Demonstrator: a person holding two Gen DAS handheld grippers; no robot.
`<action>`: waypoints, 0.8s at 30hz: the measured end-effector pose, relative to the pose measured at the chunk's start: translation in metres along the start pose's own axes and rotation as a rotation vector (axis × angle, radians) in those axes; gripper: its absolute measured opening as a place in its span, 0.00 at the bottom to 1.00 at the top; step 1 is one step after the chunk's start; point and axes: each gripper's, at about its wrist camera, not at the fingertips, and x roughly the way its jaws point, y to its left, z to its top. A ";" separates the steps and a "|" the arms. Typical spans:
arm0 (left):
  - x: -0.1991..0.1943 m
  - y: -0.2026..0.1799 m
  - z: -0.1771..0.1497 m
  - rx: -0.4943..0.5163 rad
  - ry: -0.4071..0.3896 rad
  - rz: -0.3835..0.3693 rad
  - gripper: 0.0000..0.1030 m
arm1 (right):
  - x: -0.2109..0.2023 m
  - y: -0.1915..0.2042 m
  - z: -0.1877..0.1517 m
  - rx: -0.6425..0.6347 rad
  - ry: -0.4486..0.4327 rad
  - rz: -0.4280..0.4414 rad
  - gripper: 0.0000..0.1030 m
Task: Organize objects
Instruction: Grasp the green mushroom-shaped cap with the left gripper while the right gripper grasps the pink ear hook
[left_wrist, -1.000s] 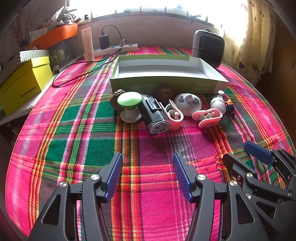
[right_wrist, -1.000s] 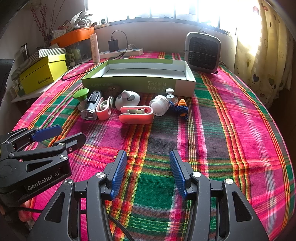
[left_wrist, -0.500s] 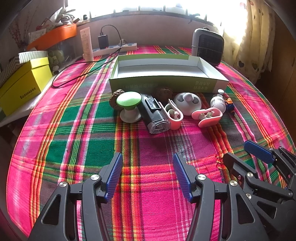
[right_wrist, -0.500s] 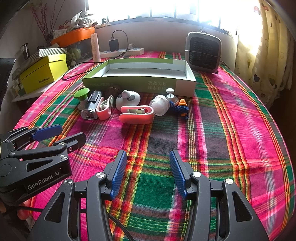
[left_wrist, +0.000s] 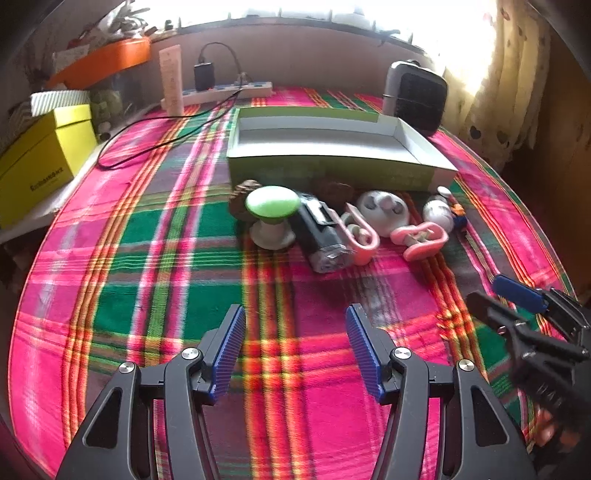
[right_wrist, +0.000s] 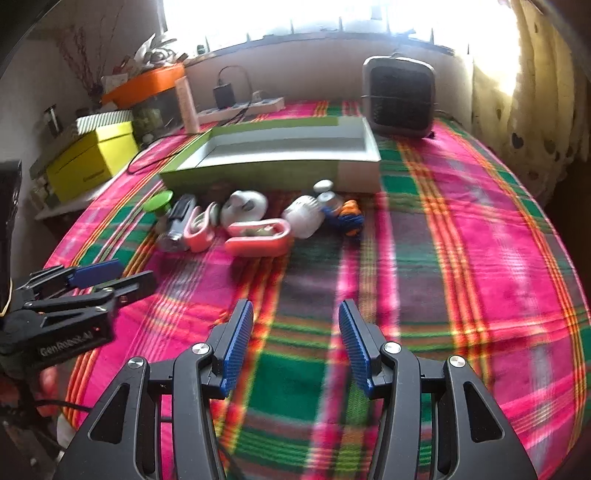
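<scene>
Nothing is sorted yet: the shallow green cardboard tray with a white interior holds no objects. The row of small plastic items lies on the plaid cloth just before it, from the green-capped white knob to the pink oval clip. Your left gripper and right gripper stand apart, gripping nothing, well short of the row.

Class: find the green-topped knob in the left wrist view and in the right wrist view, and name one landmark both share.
Left wrist: green-topped knob centre, left end of the row.
Right wrist: upper left, again the row's left end.
Shared landmark: the open green box behind the row.
</scene>
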 end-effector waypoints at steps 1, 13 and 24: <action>0.000 0.003 0.001 -0.009 0.000 -0.004 0.54 | 0.000 -0.002 0.001 0.005 0.001 0.000 0.48; 0.003 0.026 0.022 -0.082 -0.014 -0.061 0.54 | 0.005 -0.016 0.021 0.028 -0.014 0.037 0.48; 0.020 0.026 0.052 -0.120 -0.033 -0.087 0.54 | 0.016 -0.005 0.030 -0.011 0.008 0.073 0.48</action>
